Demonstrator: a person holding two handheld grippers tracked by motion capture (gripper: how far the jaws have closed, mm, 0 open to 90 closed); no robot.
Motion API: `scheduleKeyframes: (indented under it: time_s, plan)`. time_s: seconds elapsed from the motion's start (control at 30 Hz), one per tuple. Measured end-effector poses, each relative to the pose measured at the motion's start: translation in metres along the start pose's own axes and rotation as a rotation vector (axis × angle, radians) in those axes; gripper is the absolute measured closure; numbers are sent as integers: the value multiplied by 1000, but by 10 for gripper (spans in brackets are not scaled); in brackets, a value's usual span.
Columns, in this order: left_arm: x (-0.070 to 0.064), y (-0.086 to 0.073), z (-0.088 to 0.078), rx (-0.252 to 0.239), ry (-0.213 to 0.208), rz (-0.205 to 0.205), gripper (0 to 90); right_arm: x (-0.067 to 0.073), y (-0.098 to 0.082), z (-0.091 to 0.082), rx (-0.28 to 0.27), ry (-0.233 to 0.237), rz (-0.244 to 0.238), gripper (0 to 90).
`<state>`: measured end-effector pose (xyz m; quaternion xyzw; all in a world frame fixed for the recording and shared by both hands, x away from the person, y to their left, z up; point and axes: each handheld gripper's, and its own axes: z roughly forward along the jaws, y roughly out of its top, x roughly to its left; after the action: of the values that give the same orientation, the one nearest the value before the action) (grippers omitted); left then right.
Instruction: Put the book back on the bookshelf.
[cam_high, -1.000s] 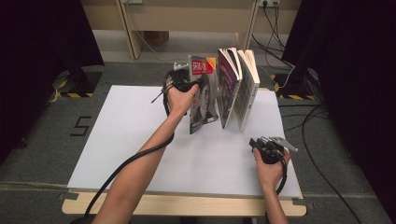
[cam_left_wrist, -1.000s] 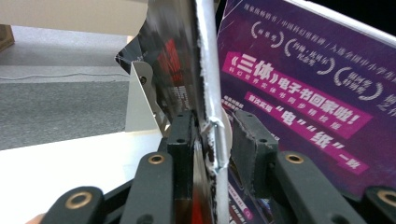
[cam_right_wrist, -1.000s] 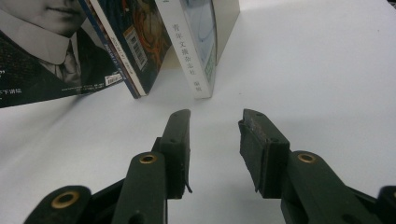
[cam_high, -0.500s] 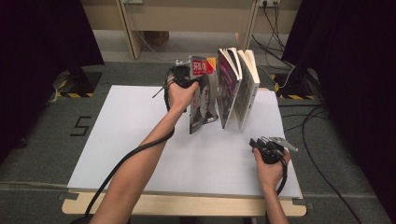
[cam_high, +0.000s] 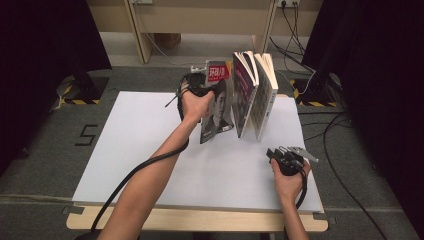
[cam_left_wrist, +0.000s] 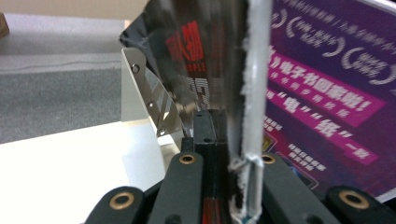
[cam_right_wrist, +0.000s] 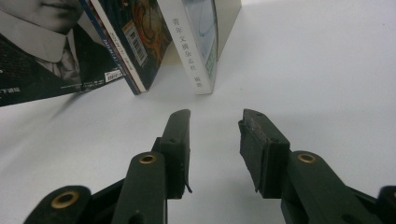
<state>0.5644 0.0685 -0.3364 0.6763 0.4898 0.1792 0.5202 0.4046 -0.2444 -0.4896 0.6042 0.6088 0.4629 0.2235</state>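
A magazine (cam_high: 216, 102) with a red title block and a portrait cover stands tilted at the back of the white table (cam_high: 150, 150). My left gripper (cam_high: 197, 85) is shut on the magazine's top edge (cam_left_wrist: 219, 70), the jaws pinching its pages. To its right stand two books: one with a dark cover (cam_high: 243, 92) and a pale one (cam_high: 264, 95), both leaning on a metal bookend (cam_left_wrist: 152, 100). The right gripper view has the dark book (cam_right_wrist: 126, 37) and the pale book's spine (cam_right_wrist: 194, 46) ahead. My right gripper (cam_high: 286, 159) (cam_right_wrist: 212, 128) rests open near the front right, holding nothing.
Dark curtains flank the table. Cables (cam_high: 300, 30) run across the floor behind, by wooden furniture legs (cam_high: 137, 30). A black cable (cam_high: 135, 175) trails from the left gripper along the forearm. Bare white tabletop spreads to the left and front.
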Motion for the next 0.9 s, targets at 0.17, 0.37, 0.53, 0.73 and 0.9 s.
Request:
scheduleKeyframes:
  time_s: [0.17, 0.37, 0.53, 0.73, 0.9]
  plan:
    - [-7, 6, -12, -87, 2, 18, 863, 1, 1, -2, -4, -3, 14, 635]
    - [-11, 7, -19, -249, 40, 63, 863, -1, 1, -2, -7, -3, 4, 635]
    - [-6, -6, -8, -261, 77, 78, 863, -1, 1, -2, -8, -3, 2, 635]
    - [-5, -20, 4, -259, 99, 100, 861, -3, 2, -3, -10, -4, 3, 635]
    - [-7, -26, 7, -242, 103, 141, 860, -4, 2, -4, -13, -6, 6, 634]
